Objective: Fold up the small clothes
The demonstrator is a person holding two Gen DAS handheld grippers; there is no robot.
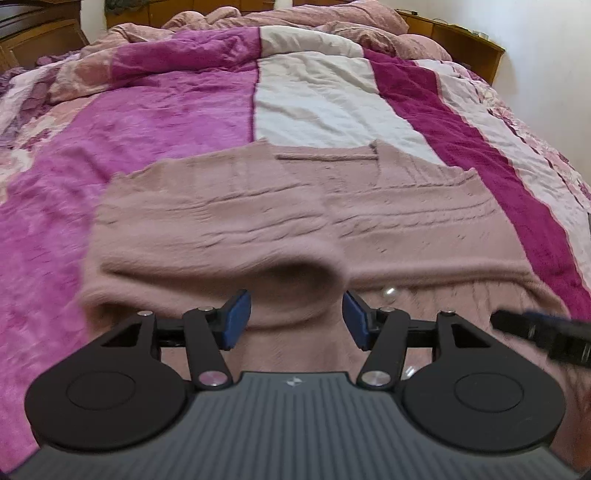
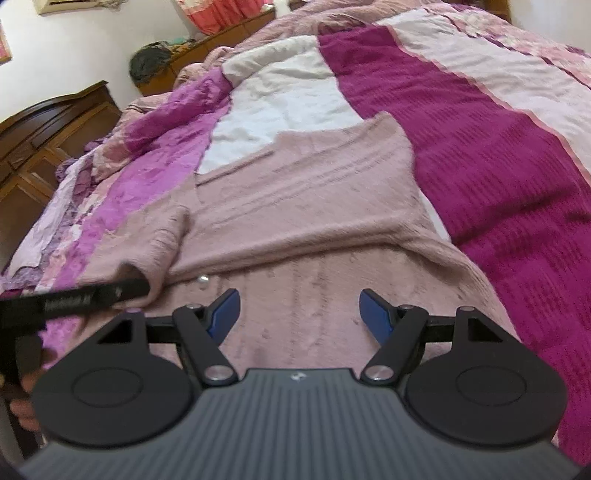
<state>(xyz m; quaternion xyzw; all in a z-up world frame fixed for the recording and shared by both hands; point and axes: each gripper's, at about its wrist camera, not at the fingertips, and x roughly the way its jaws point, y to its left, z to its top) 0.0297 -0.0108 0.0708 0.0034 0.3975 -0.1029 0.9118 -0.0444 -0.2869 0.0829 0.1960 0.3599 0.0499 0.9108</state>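
The sweater (image 1: 258, 221) lay partly folded on the striped bedspread (image 1: 166, 110), both the left gripper (image 1: 297, 319) and the right gripper (image 2: 299, 314) spread wide and gripping nothing, so each probably needed a firm pinch on the near hem before lifting evenly.

Between my left fingers (image 1: 236, 319) a raised hump of the pink sweater (image 1: 258, 221) fills the gap — cloth touches neither pad there that I can see. At the right edge of the left view my other gripper (image 1: 546, 338) crowds in close. My right fingers (image 2: 376, 314) stand wide apart over flat knit. Beyond, toward the top of both frames, the quilt (image 2: 498, 147) lies open; rumpled bedding (image 1: 295, 22) and a wooden cabinet (image 2: 44, 147) hem in the far end and upper left.
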